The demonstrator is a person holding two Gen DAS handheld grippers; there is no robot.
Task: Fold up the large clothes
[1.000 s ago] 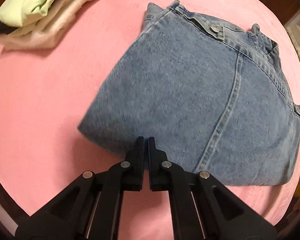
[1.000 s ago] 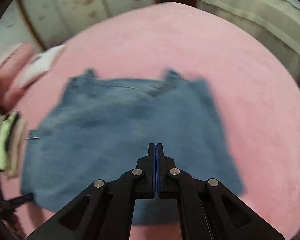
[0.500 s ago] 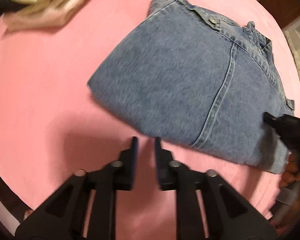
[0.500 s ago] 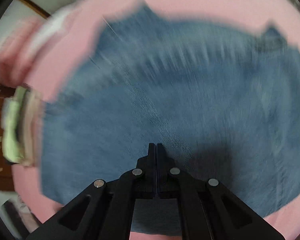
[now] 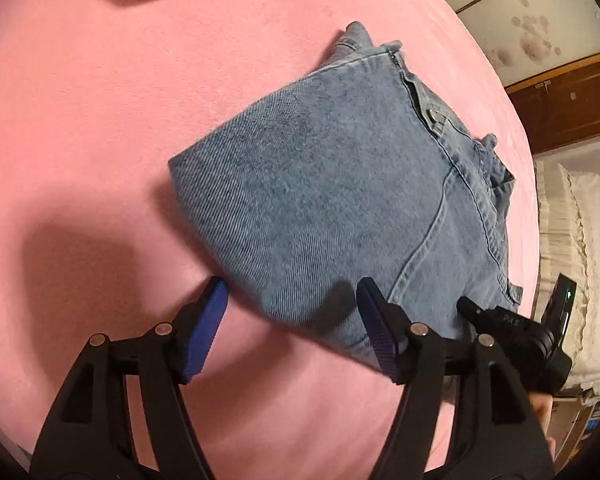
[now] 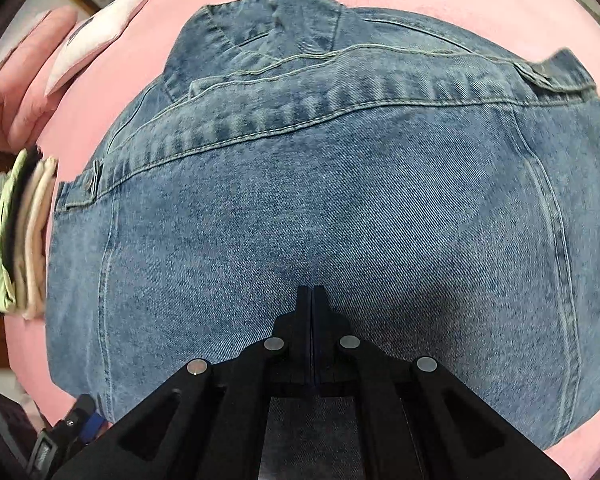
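A pink bed cover (image 5: 100,120) is spread beneath the folded denim jacket (image 5: 340,200), which lies flat on it. A stack of folded clothes (image 6: 16,232) is seen beside the jacket's left edge. The left gripper (image 5: 292,312) has just been opening; its jaws are spread at the jacket's near edge, unclamped. The right gripper (image 6: 312,300) is pressed together over the jacket, empty.

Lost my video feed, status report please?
Left tool open, just opened, straddling folded jeans corner. Right tool shut, empty, over the jeans. Nothing in the way.
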